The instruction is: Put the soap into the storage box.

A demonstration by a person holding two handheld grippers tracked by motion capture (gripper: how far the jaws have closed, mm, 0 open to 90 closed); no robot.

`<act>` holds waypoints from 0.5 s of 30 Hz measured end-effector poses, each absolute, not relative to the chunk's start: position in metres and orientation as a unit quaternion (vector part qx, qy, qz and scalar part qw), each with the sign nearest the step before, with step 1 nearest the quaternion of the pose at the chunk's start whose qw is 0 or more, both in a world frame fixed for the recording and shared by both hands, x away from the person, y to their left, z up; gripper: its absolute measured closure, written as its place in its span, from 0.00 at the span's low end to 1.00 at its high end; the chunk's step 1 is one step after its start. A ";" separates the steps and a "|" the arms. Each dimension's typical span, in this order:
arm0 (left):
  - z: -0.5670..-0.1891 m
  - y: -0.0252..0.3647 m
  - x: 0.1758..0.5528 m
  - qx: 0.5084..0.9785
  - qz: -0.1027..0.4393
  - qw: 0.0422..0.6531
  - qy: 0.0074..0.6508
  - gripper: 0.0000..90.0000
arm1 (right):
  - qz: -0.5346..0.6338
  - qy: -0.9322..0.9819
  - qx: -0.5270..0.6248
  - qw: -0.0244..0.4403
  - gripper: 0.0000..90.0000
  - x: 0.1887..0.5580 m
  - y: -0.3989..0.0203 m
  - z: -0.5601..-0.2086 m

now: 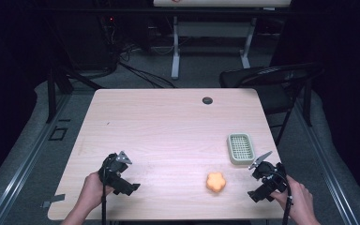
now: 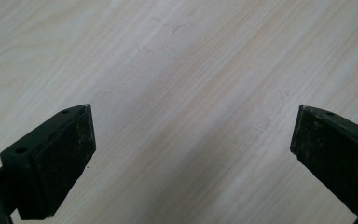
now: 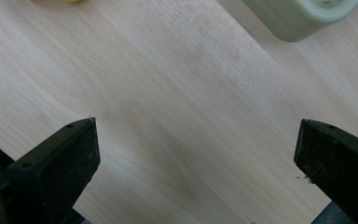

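On the pale wood-grain counter [image 1: 168,122] an orange, flower-shaped soft piece [image 1: 216,182] lay near the front edge, with a pale green rectangular tray with a gridded top [image 1: 240,148] just beyond it toward the right side. The right tongs [image 1: 261,180] rested at the front right corner, between the two things and touching neither, jaws spread wide with nothing between them; the left tongs [image 1: 120,174] sat well apart at the front left, equally wide and empty. The likely trouble was the orange piece itself: lobed and probably squashy, it could skid or deform if the jaws closed off-centre, and it sat close enough to the edge to be nudged off. The high view gave the whole layout; the right gripper view caught a corner of the green tray [image 3: 303,14] and a sliver of the orange piece [image 3: 58,1], while the left gripper view showed bare counter [image 2: 191,93] between its black jaws.
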State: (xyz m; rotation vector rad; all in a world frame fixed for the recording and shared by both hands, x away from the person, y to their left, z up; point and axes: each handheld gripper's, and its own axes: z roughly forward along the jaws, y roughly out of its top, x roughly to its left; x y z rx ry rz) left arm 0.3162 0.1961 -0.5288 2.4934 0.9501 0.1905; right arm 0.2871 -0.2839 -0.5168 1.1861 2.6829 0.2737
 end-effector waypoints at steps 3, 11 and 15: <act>-0.530 0.201 0.320 0.901 0.060 0.229 0.364 0.00 | 0.100 0.906 0.398 0.099 0.00 0.288 -0.284 -0.516; -0.534 0.213 0.324 0.887 0.026 0.243 0.392 0.00 | 0.094 0.915 0.381 0.093 0.00 0.292 -0.278 -0.517; -0.535 0.216 0.327 0.887 0.012 0.260 0.382 0.00 | 0.096 0.917 0.377 0.089 0.00 0.291 -0.276 -0.518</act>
